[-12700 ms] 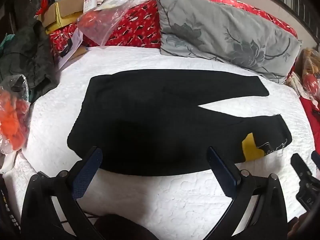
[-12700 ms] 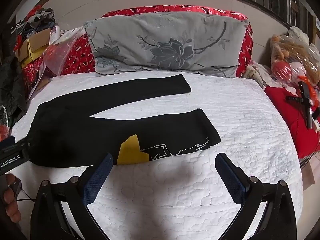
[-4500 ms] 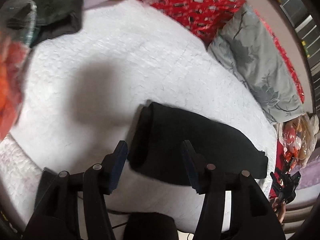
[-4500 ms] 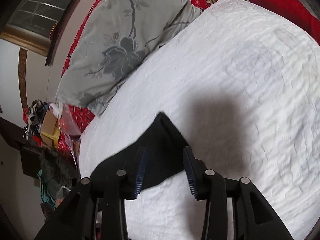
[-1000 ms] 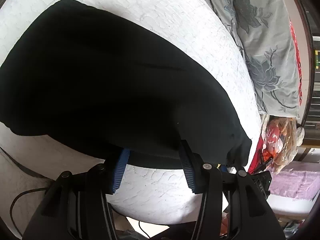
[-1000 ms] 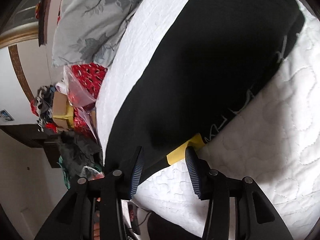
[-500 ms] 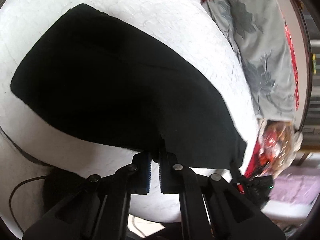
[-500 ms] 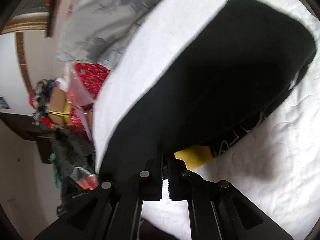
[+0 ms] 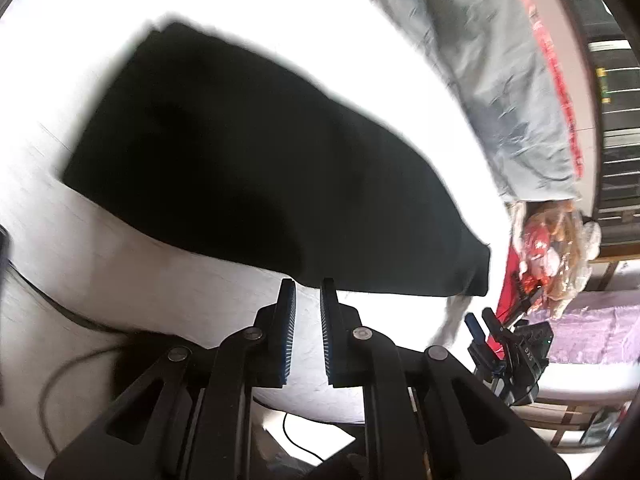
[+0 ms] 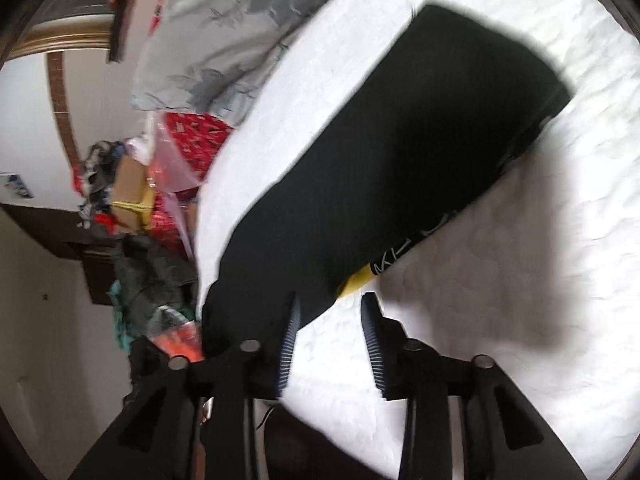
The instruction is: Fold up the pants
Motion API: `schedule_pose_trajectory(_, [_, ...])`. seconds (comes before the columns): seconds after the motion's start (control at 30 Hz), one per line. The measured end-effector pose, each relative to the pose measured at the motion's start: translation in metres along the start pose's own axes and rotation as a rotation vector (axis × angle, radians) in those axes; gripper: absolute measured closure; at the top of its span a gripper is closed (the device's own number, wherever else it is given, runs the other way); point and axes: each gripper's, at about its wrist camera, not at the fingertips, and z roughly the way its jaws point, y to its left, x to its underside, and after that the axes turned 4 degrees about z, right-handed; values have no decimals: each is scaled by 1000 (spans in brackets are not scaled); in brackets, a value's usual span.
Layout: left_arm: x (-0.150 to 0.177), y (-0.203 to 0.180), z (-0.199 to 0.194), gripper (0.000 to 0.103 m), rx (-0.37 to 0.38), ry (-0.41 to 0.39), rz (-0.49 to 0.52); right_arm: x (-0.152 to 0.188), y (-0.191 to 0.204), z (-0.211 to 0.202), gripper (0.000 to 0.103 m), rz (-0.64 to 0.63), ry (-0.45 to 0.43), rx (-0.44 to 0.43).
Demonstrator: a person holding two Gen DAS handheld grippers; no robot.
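The black pants (image 9: pixel 256 168) lie folded lengthwise, one leg over the other, on the white quilted bed (image 9: pixel 100 280). In the right wrist view the pants (image 10: pixel 400 152) show a yellow patch (image 10: pixel 356 280) and white print at the near edge. My left gripper (image 9: pixel 307 286) sits just off the pants' near edge, its jaws a narrow gap apart with nothing between them. My right gripper (image 10: pixel 330 304) is open at the pants' near edge beside the yellow patch, holding nothing. It also shows in the left wrist view (image 9: pixel 480 324) at the right.
A grey flowered pillow (image 10: pixel 224 40) lies at the head of the bed, seen too in the left wrist view (image 9: pixel 500 80). Boxes, bags and clothes (image 10: pixel 136 208) pile up beside the bed. A plastic-wrapped toy (image 9: pixel 556 248) sits past the bed's far side.
Both grippers were shut on the pants' near edge half a second ago. Now they have let go and drawn back a little; the right jaws have opened wider than the left.
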Motion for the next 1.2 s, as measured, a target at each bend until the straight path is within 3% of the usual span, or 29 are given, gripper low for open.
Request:
schedule_pose_trajectory(0.07, [-13, 12, -26, 94, -20, -86, 1, -7, -6, -30, 64, -19, -57, 23])
schedule_pose_trajectory(0.13, [-33, 21, -42, 88, -90, -139, -1, -20, -12, -53, 60, -31, -123, 76])
schedule_pose_trajectory(0.3, [-78, 43, -53, 82, -185, -150, -14, -54, -21, -77, 60, -9, -210, 124])
schedule_pose_trajectory(0.47, [-91, 56, -33, 82, -216, -84, -40, -80, -16, -66, 58, -41, -223, 157])
schedule_pose_trajectory(0.6, [-96, 51, -18, 82, -245, -52, 10, -97, -11, -53, 56, -61, -238, 192])
schedule_pose_trajectory(0.67, [-100, 49, -13, 76, -246, -42, 23, -104, -9, -46, 55, -68, -235, 209])
schedule_pose_trajectory(0.73, [-103, 46, -6, 59, -229, -40, 33, -109, -7, -36, 53, -81, -225, 243])
schedule_pose_trajectory(0.8, [-104, 42, -4, 59, -243, -68, 41, -112, -7, -28, 53, -92, -217, 270])
schedule_pose_trajectory(0.83, [-104, 40, -5, 62, -267, -81, 52, -114, -7, -23, 53, -95, -208, 272])
schedule_pose_trajectory(0.87, [-107, 36, -2, 72, -308, -93, 67, -115, -6, -17, 54, -107, -199, 278])
schedule_pose_trajectory(0.9, [-108, 33, -2, 88, -361, -107, 78, -114, -5, -13, 64, -130, -196, 302])
schedule_pose_trajectory(0.97, [-108, 29, -4, 90, -414, -132, 101, -116, 5, -3, 98, -194, -176, 383])
schedule_pose_trajectory(1.03, [-111, 28, 6, 90, -517, -139, 142, -120, 12, -12, 100, -200, -231, 371])
schedule_pose_trajectory(1.13, [-110, 28, 9, 90, -552, -147, 156, -129, 3, -5, 100, -178, -200, 430])
schedule_pose_trajectory(1.2, [-112, 32, 5, 90, -544, -148, 107, -127, -2, 1, 98, -184, -173, 464])
